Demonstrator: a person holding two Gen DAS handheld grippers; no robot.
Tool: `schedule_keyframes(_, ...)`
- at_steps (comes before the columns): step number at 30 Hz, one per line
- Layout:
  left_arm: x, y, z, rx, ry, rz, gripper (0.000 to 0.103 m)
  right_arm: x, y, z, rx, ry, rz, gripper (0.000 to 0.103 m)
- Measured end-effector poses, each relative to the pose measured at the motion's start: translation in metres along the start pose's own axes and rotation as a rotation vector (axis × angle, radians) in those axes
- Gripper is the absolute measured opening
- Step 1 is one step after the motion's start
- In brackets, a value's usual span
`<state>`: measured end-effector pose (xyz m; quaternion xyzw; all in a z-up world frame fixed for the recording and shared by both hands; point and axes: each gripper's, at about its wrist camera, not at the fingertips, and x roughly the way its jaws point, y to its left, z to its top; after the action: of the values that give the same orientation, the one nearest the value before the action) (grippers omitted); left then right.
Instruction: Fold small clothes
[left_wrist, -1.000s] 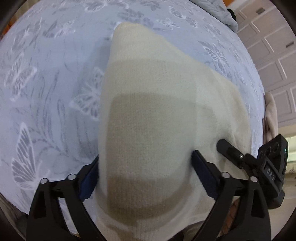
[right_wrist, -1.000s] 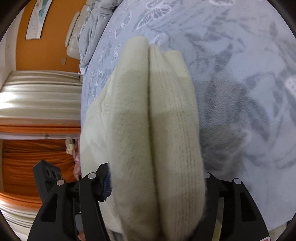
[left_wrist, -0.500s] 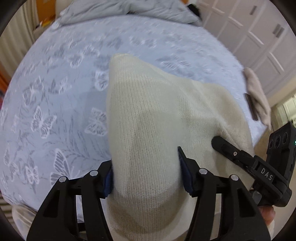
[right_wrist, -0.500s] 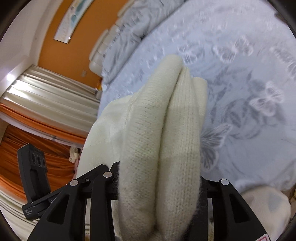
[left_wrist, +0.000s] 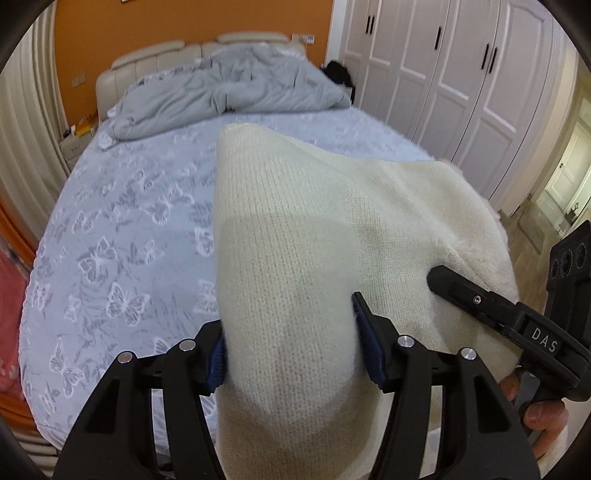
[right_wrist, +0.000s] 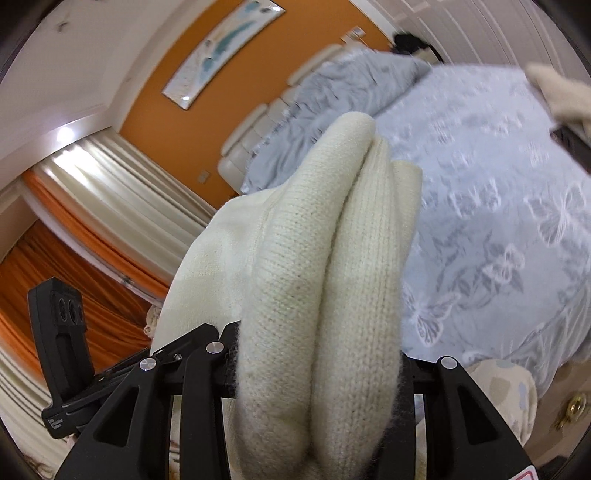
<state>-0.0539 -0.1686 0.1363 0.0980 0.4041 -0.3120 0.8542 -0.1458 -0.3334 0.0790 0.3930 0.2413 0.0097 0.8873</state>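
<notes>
Gripping the cream knit garment (left_wrist: 295, 258), our left gripper (left_wrist: 291, 350) has its blue-padded fingers (left_wrist: 369, 350) pressed into the fabric from both sides, narrowed onto a thick wad of the knit. Our right gripper (right_wrist: 317, 362) is likewise clamped on the same garment (right_wrist: 325, 258), which here shows as two rounded folded layers bunched side by side between its black fingers (right_wrist: 199, 373).

From the left wrist view, the knit runs forward from the fingers to a rounded corner and spreads rightward to where the right gripper's (left_wrist: 491, 306) black finger presses against it. A bit of the hand (left_wrist: 543, 417) holding that tool shows at the lower right. From the right wrist view, the left gripper's (right_wrist: 62, 354) body shows at the lower left, beside the flat part of the garment.

The garment is held up off the bed (left_wrist: 110, 229), above its foot end and toward its right side; we cannot tell whether any part touches the cover. The bed's cover is pale blue with white butterflies. A crumpled grey duvet (left_wrist: 221, 92) lies at the head edge against the cream headboard (left_wrist: 155, 55). White wardrobe doors (left_wrist: 443, 74) stand along the bed's right side, and an orange wall (right_wrist: 177, 122) with a framed picture (right_wrist: 221, 51) rises behind the headboard.
</notes>
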Motion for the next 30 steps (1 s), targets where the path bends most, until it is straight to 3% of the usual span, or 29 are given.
schedule_keyframes(10, -0.089, 0.019, 0.007, 0.015, -0.215, 0.012, 0.057, -0.038, 0.080, 0.011, -0.158, -0.126, 0.100, 0.038)
schedule_keyframes(21, -0.200, 0.070, 0.023, 0.027, -0.536, 0.062, 0.057, -0.051, 0.198, 0.032, -0.353, -0.257, 0.275, 0.038)
schedule_keyframes(25, -0.219, 0.101, 0.030, 0.003, -0.584, 0.091, 0.057, -0.033, 0.230, 0.033, -0.386, -0.252, 0.312, 0.038)
schedule_keyframes(30, -0.219, 0.134, 0.030, -0.037, -0.584, 0.132, 0.057, 0.012, 0.247, 0.034, -0.382, -0.190, 0.344, 0.038)
